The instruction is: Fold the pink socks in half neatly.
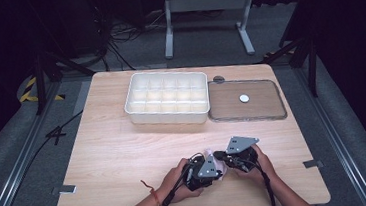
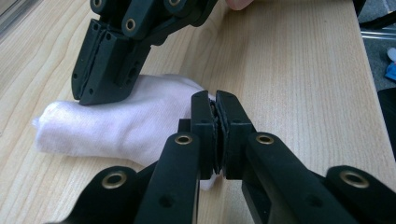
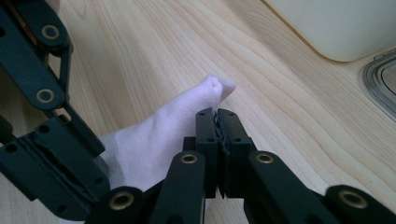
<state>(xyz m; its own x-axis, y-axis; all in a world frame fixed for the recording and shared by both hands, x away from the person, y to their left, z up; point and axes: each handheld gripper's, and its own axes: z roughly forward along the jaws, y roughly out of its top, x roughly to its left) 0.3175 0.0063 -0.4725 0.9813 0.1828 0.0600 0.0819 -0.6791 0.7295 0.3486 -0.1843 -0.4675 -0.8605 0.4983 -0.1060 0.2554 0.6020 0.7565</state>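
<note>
A small white cloth (image 2: pixel 116 121) lies bunched on the wooden table (image 1: pixel 120 153) near its front edge, between my two hands. My left gripper (image 2: pixel 215 99) is shut, and a fold of the cloth is pinched between its jaws. My right gripper (image 3: pixel 216 113) is also shut, on the cloth's (image 3: pixel 154 140) edge, and a tip of the fabric pokes up past its jaws. In the high view the left gripper (image 1: pixel 218 172) and right gripper (image 1: pixel 219 156) meet tip to tip over the cloth (image 1: pixel 209 153). The gripper bodies hide most of it there.
A white compartment tray (image 1: pixel 167 115) stands at the middle back of the table. To its right a clear flat lid (image 1: pixel 272 111) lies with a small white disc (image 1: pixel 244 98) on it. The tray's corner (image 3: pixel 336 28) and the lid's rim (image 3: pixel 378 84) appear beyond the right gripper.
</note>
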